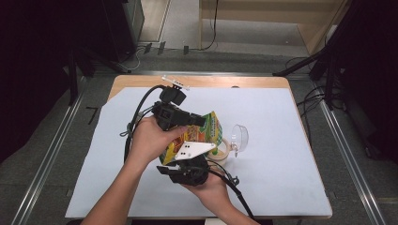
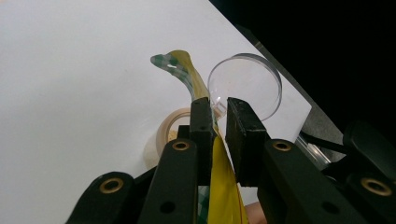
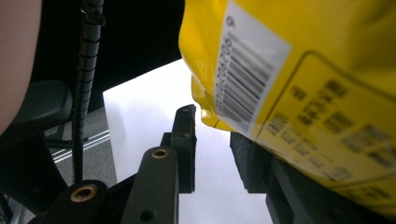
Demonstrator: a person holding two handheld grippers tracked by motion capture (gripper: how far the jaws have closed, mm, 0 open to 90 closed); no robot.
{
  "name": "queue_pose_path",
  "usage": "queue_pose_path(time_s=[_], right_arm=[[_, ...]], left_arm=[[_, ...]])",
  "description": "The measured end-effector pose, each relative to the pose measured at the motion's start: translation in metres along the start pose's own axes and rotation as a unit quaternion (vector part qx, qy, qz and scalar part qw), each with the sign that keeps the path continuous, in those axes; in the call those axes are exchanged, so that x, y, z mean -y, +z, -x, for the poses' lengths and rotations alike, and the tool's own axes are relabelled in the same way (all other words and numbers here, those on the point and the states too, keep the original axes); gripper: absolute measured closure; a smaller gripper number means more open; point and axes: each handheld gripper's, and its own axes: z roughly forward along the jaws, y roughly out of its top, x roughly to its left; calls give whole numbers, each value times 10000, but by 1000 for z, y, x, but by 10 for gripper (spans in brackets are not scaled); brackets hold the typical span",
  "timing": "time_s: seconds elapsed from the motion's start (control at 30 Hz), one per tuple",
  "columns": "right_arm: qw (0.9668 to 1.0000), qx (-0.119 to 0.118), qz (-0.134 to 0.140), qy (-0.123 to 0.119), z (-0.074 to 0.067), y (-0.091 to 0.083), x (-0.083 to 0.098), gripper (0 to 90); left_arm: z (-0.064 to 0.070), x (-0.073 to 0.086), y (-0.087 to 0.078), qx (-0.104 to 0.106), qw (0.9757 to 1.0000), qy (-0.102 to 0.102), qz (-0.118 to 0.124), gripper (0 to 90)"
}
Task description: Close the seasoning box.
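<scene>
Holding a yellow snack bag (image 1: 206,133) aloft over the middle of the white-covered table (image 1: 281,187), long axis running roughly from 7 to 1 o'clock in the high view. Gripping it with the left gripper (image 2: 219,109), which comes in from 10 o'clock: jaws down to a slim gap, top seam of the bag (image 2: 222,186) pinched against one jaw and curling on past the tips. Waiting below at 6 o'clock with the right gripper (image 3: 212,126): jaws narrowly apart, nothing between them, bag (image 3: 303,70) lying over the outside of one jaw at about 2 o'clock from the tips. Likely calls for shifting the right gripper toward that lower edge before closing, being the nearer of the two to it. Leaving a beige tape roll (image 1: 220,152) and a clear round container (image 1: 239,137) on the sheet at 3 o'clock of the bag. Reading a barcode on a white label and small black print in a framed box; digits and words too blurred to make out, brand on the colourful front not legible.
</scene>
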Motion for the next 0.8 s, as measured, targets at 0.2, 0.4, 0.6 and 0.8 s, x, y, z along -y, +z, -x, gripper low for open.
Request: queue_pose_path(time_s=[0.2,0.4,0.6,0.8], right_arm=[[9999,98,-21,-22,3,0,2,703],[9999,139,41,31,3,-3,2,740],[10000,73,29,22,1,-5,-4,743],[10000,81,6,58,2,-5,-6,744]], left_arm=[[-1,0,-1,11,10000,-32,-8,813],[-7,0,0,-1,10000,-75,32,812],[-13,-2,0,-10,9999,-139,59,816],[-17,-4,2,32,9998,-211,66,823]])
